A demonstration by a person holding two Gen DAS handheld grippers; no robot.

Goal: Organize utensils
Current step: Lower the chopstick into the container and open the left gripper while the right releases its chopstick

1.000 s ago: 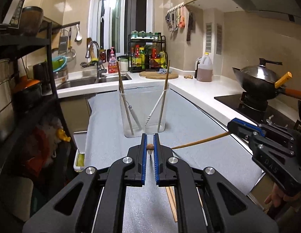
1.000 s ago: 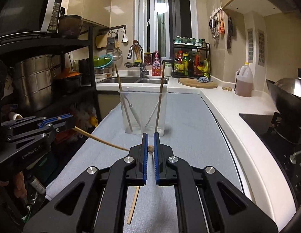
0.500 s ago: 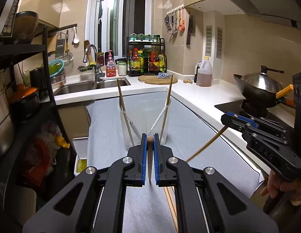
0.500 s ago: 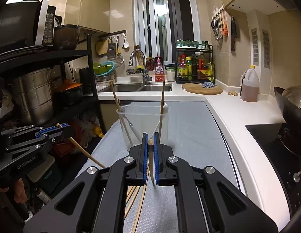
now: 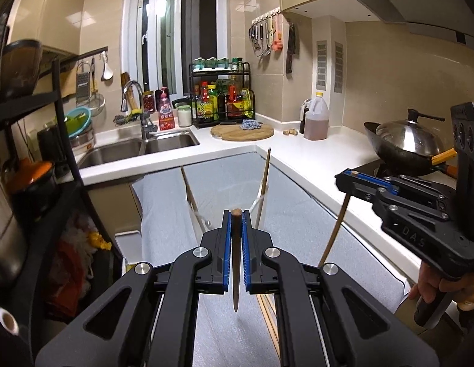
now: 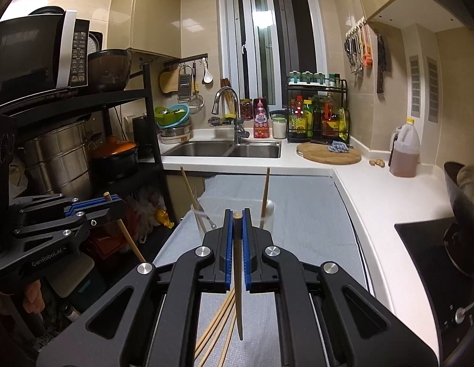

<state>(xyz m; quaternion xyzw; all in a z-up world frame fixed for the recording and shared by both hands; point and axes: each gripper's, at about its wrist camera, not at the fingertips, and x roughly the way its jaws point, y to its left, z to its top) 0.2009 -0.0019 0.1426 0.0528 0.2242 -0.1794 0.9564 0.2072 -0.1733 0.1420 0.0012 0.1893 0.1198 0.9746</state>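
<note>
Kitchen counters wrap the back and right of both views, with a double sink (image 6: pixel 224 149) at upper centre, a round cutting board (image 6: pixel 328 153) to its right and a black spice rack (image 6: pixel 317 113) behind that. Grey matting (image 6: pixel 298 202) covers the work surface running down the middle of each frame.

At lower centre of the left wrist view, the left gripper (image 5: pixel 236 214) has its jaws pressed onto a dark-tipped chopstick (image 5: pixel 236 260), which hangs point-down between the blue pads. At lower centre of the right wrist view, the right gripper (image 6: pixel 236 215) pinches a second chopstick (image 6: pixel 237 275) the same way, upright, tip toward the mat. Each gripper also shows in the other's view, at the frame edge, with its stick slanting downward.

Just beyond the fingertips, mid-frame, stands a clear container (image 6: pixel 267 217), partly hidden by the jaws. 2 chopsticks lean out of it: one (image 6: pixel 188 188) tilting left, one (image 6: pixel 265 191) nearly upright on the right. A pale utensil rests inside; its kind is hard to tell.

Several loose chopsticks (image 6: pixel 215 327) lie on the mat at the bottom of the right wrist view, under the gripper. A wok (image 5: pixel 408 150) sits on the stove at the right edge of the left wrist view.
</note>
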